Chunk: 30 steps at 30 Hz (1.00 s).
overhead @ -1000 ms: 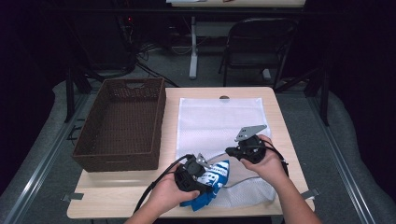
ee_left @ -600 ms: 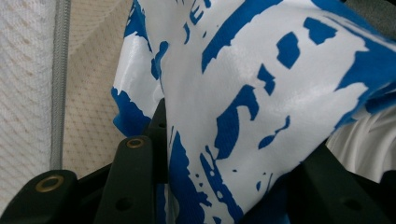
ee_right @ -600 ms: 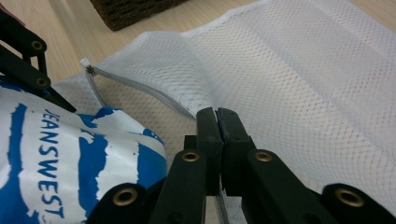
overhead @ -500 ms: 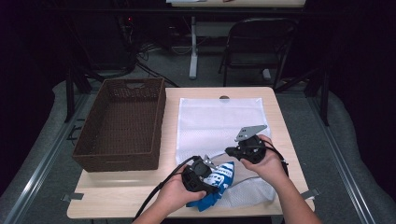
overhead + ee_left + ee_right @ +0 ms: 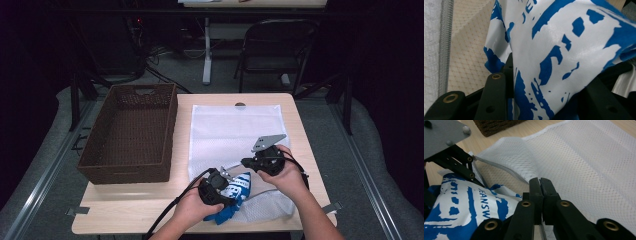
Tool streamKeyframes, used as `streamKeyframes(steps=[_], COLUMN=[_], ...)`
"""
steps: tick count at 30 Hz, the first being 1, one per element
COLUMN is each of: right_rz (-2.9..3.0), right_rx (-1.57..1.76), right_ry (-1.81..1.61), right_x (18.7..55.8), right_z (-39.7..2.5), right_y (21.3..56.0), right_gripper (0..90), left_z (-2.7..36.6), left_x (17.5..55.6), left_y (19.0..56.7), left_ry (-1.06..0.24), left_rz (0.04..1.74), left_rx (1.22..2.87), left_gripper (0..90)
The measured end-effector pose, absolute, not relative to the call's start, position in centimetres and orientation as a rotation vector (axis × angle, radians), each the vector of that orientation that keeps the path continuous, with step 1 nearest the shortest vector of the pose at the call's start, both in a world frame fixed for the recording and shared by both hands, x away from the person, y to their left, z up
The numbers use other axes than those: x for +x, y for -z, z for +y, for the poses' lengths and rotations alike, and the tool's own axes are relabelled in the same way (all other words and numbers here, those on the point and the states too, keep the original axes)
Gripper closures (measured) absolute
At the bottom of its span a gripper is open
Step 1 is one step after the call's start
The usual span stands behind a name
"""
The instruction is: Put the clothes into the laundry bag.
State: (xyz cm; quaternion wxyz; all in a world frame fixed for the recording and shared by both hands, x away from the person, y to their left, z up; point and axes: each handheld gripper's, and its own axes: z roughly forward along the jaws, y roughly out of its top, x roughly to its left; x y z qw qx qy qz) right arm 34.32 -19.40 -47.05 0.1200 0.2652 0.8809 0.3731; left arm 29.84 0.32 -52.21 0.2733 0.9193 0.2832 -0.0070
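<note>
Large white mesh zip-up laundry bag [image 5: 235, 132] lies flat on table w/ its near edge lifted; right gripper [image 5: 540, 185], jaws pressed together, pinches that edge. Left gripper [image 5: 226, 176] is clamped on blue-and-white printed garment [image 5: 554, 57] at bag's mouth. Step: stuffing garment in; next, prob. push it deeper thru the opening

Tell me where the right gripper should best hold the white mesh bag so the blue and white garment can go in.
Probably the zipper edge of the mesh bag, taken from its open near end: the right gripper is shut on that thin hem, lifting the mouth. The left gripper brings the garment to that gap.
</note>
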Motion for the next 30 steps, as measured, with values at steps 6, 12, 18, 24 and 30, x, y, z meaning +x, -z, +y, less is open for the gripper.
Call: streamKeyframes(steps=[6,12,18,24,30], right_rz=[2.572,2.579,2.582,2.587,2.586], right_rx=[0.778,0.771,0.759,0.75,0.757], right_ry=[-1.086,-1.086,-1.08,-1.1,-1.108], right_x=[34.2,34.2,34.1,34.0,34.0], right_z=[-19.3,-19.3,-19.1,-19.0,-19.1], right_y=[47.1,47.1,47.1,47.0,47.0], right_gripper=[88.2,88.2,88.2,88.2,88.2], left_z=[0.1,0.0,0.1,0.0,-0.6], left_x=[29.9,30.3,30.8,31.3,31.7], left_y=[52.9,53.4,53.0,52.3,53.1], left_ry=[-0.019,-0.019,-0.033,-0.037,-0.065], left_rz=[0.775,0.802,0.835,0.849,0.878], left_rx=[2.481,2.463,2.443,2.439,2.417], left_gripper=[59.7,59.5,59.6,59.5,59.1])
